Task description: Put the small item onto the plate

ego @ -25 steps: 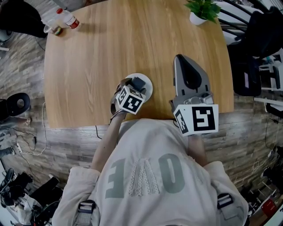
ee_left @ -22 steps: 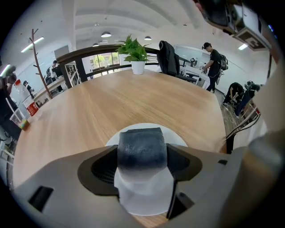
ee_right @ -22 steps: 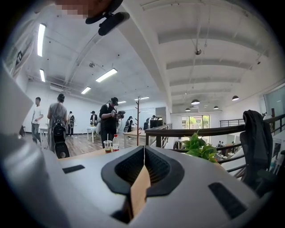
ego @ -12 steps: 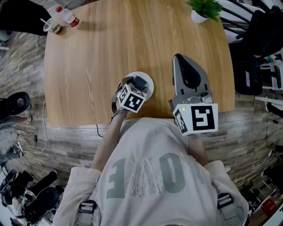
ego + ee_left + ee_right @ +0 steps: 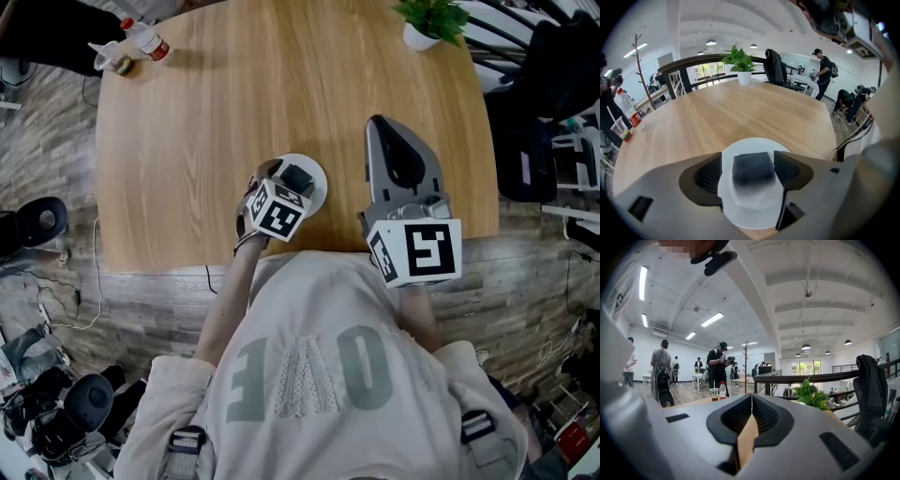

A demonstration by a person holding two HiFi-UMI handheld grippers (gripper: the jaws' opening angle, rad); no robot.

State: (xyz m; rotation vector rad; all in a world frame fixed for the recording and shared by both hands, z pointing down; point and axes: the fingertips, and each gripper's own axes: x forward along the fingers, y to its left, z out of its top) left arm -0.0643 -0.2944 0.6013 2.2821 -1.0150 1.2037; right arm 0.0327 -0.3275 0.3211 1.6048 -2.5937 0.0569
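At near edge of the table (image 5: 234,103), centre-left: reaching in w/ bare left forearm, angled up from the shoulder, wrist tucked behind the marker cube. Holding left gripper (image 5: 292,180) tipped nose-down over the plate (image 5: 320,184), pointing away & slightly rightward. Checking left gripper view: jaws apart, straddling the small item (image 5: 753,169). Dark, squarish, lying flat approx. mid-plate. White strip of plate showing betw. left jaw and item, so no clamp there. Right jaw just beside it; can't tell if touching.

Over to the right side: resting right gripper (image 5: 379,123) flat on the tabletop, nose straight ahead, away from the body. Cube hanging at the table edge, hand hidden beneath it. Jaws pressed together, gripping nothing, only a sliver of wood showing along the seam. Sitting near the plate but clear of it, no contact.

Far end: potted plant (image 5: 429,21) at right corner, bottle (image 5: 145,39) at left corner, both well apart from the plate.
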